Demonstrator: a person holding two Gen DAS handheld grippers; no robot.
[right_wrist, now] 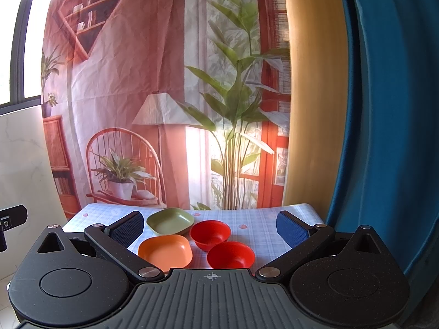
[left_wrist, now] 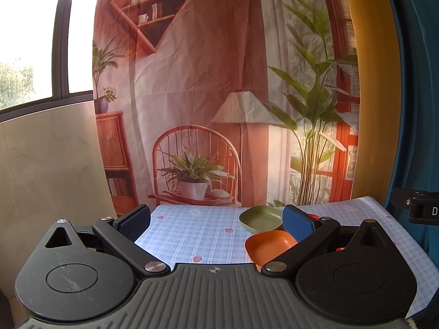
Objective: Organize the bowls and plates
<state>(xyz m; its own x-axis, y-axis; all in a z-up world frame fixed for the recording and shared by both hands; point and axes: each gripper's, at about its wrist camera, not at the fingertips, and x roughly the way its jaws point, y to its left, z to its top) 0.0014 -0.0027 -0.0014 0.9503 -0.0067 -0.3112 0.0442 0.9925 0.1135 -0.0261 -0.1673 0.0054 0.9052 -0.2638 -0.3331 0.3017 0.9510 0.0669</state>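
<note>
Checked bench (right_wrist: 263, 219) before a printed backdrop (right_wrist: 123, 82), four dishes clustered.
Green plate (right_wrist: 170, 220) far, orange plate (right_wrist: 164, 250) near, two red bowls (right_wrist: 210, 234) (right_wrist: 230, 255) right; left gripper (left_wrist: 216, 220) and right gripper (right_wrist: 210, 227) both wide open, empty.

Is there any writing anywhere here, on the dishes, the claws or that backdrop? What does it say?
"D": a lone white letter on the black clamp at the right edge of the left wrist view; anything after it is cut off by the frame.
Book spines on the printed backdrop: too blurred to read.
Green plate, orange plate, two red bowls, checked tablecloth: no text.
</note>
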